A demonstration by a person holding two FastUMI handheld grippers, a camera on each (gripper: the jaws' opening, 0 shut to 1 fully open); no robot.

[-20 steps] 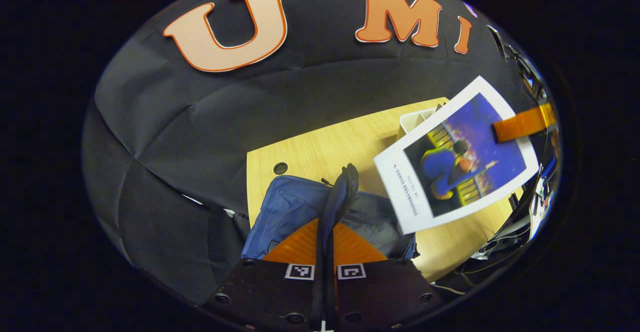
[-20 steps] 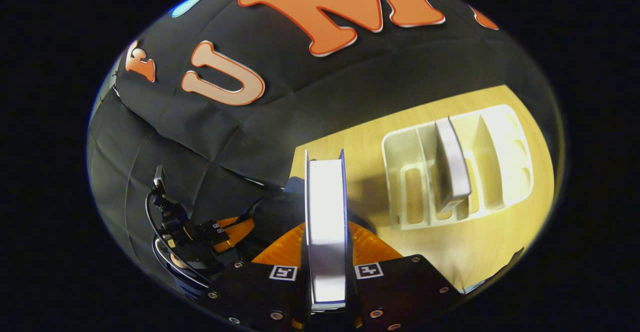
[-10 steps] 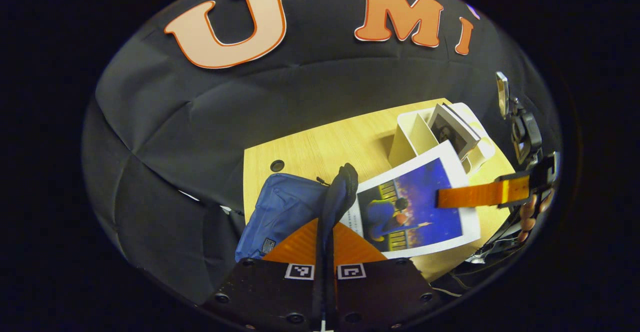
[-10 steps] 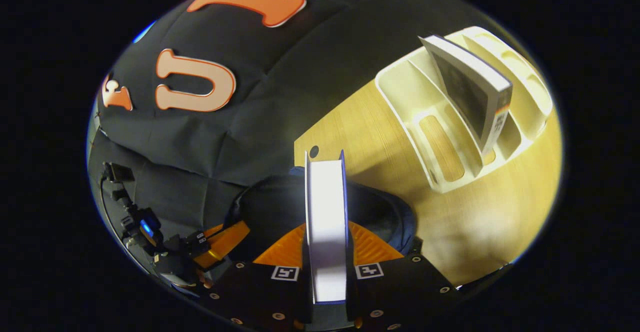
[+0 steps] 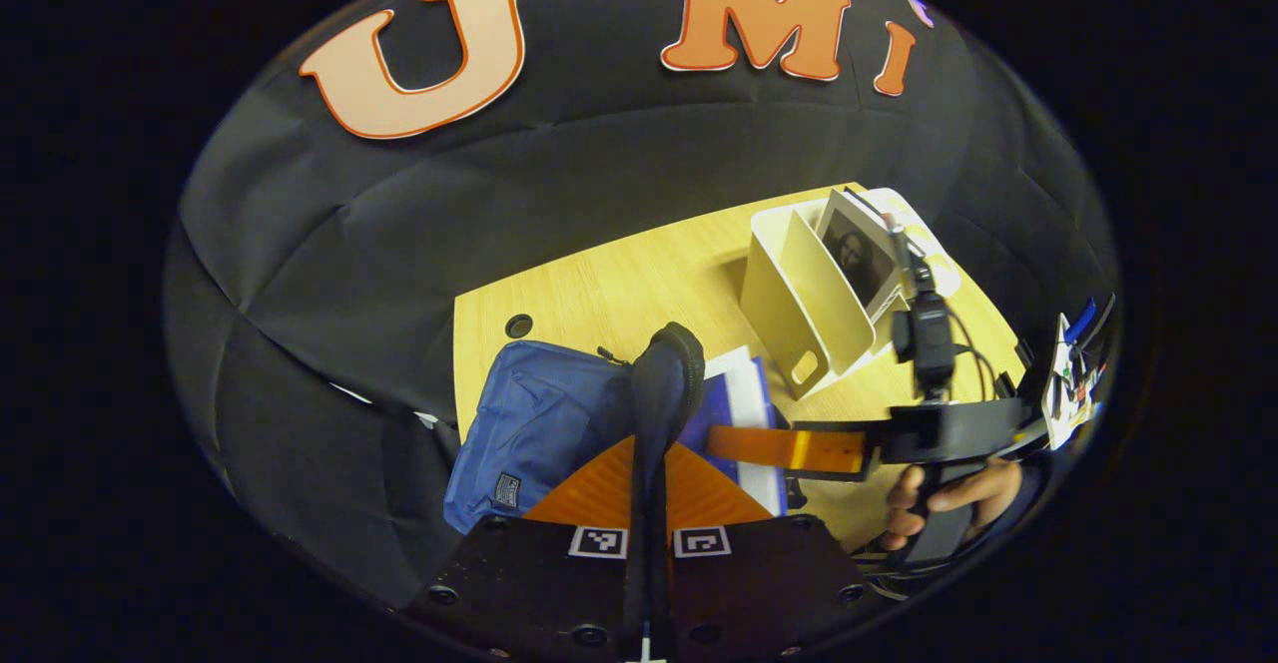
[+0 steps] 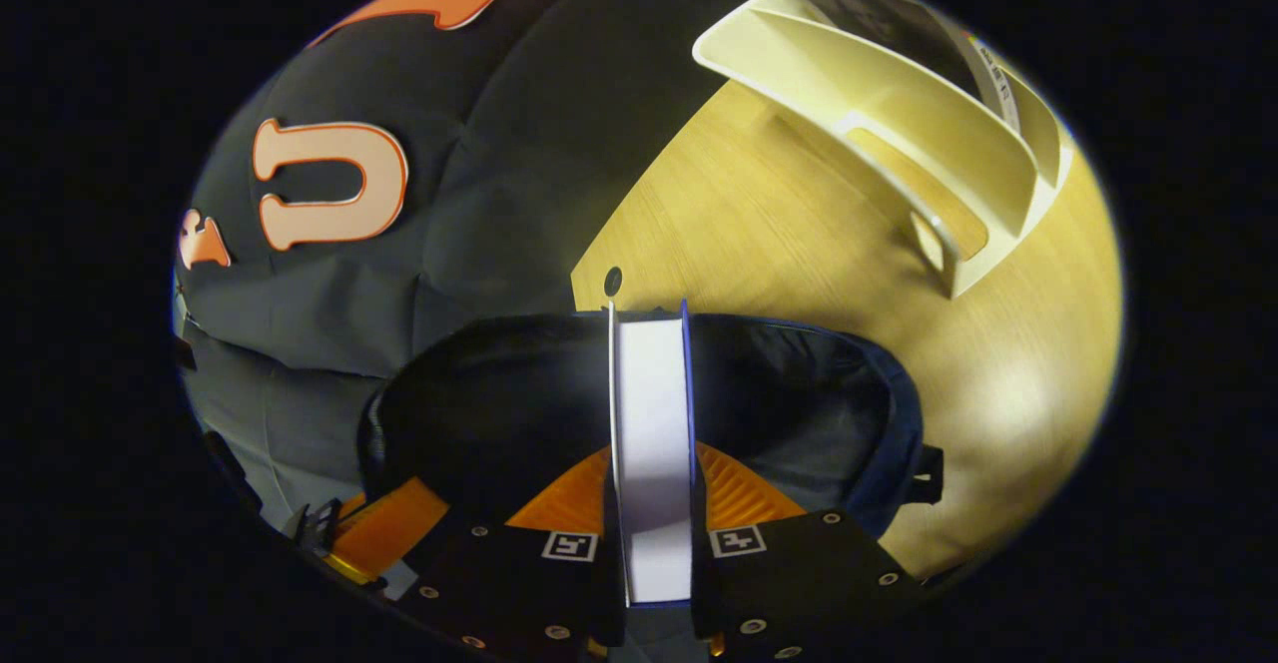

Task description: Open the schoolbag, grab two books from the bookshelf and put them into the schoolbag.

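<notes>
In the left gripper view my left gripper (image 5: 649, 453) is shut on the dark rim (image 5: 667, 373) of the blue schoolbag (image 5: 539, 423) and holds it up. A white-edged book (image 5: 744, 393) stands partly inside the bag, with my right gripper (image 5: 729, 441) shut on it and a hand (image 5: 949, 498) behind. In the right gripper view that book (image 6: 651, 383) is seen edge-on between my right gripper's (image 6: 651, 463) fingers, its far end down in the schoolbag's open dark mouth (image 6: 499, 413). The white bookshelf (image 5: 809, 304) holds another book (image 5: 859, 259) leaning in a slot.
The bag and bookshelf (image 6: 899, 144) rest on a light wooden table (image 6: 799, 274) with a small round hole (image 6: 613, 281) near its back edge. The black cloth wall stands close behind. Cables and small gear (image 5: 1068, 383) sit at the table's right end.
My right gripper brought the book down from above the table and tipped it into the bag's mouth. The left gripper kept its hold on the bag's rim.
</notes>
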